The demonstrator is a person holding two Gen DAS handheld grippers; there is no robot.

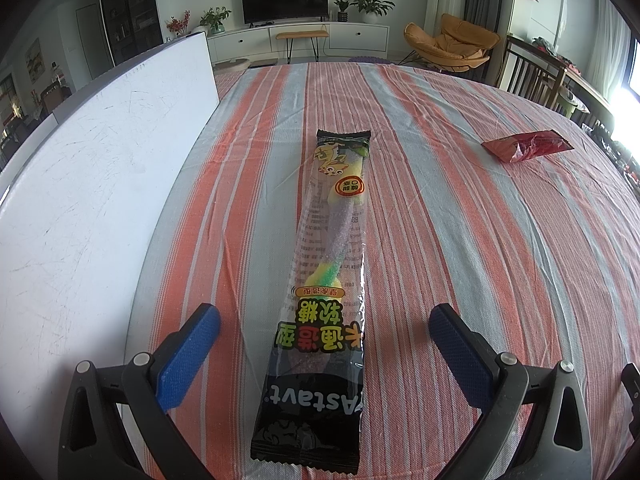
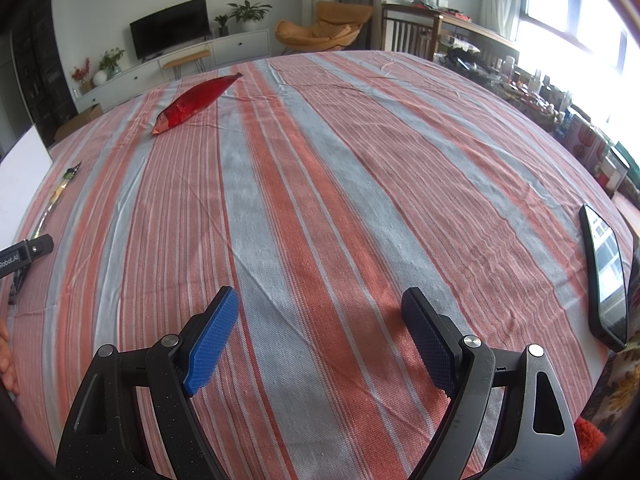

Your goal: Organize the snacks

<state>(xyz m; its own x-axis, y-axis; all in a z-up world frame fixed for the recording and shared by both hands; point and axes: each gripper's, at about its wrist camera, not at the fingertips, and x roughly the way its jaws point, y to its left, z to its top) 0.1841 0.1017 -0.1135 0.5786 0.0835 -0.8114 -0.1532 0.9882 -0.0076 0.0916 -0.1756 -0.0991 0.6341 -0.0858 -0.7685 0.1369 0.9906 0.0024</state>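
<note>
Left wrist view first: the left gripper (image 1: pixel 324 340) hangs spread wide with nothing in it, its blue pads (image 1: pixel 188 360) standing on either side of the long gummy candy packet (image 1: pixel 324 280), which lies flat on the striped tablecloth (image 1: pixel 460 240) and runs straight ahead from between the fingers. The lineup looks good, so the smart play is to come down over the near black end and pinch across the narrow width where the film is stiffer (the clear middle looks slippery and may buckle). A white board (image 1: pixel 100 160) stands to the left of the fingers, and a red snack packet (image 1: pixel 526 146) lies well ahead to the right. Over to the right wrist view: the right gripper (image 2: pixel 320 340) is just as wide open and empty, only bare cloth between its pads; the red snack packet (image 2: pixel 196 102) sits far ahead to its left, a phone (image 2: pixel 606 276) off to its right edge.
</note>
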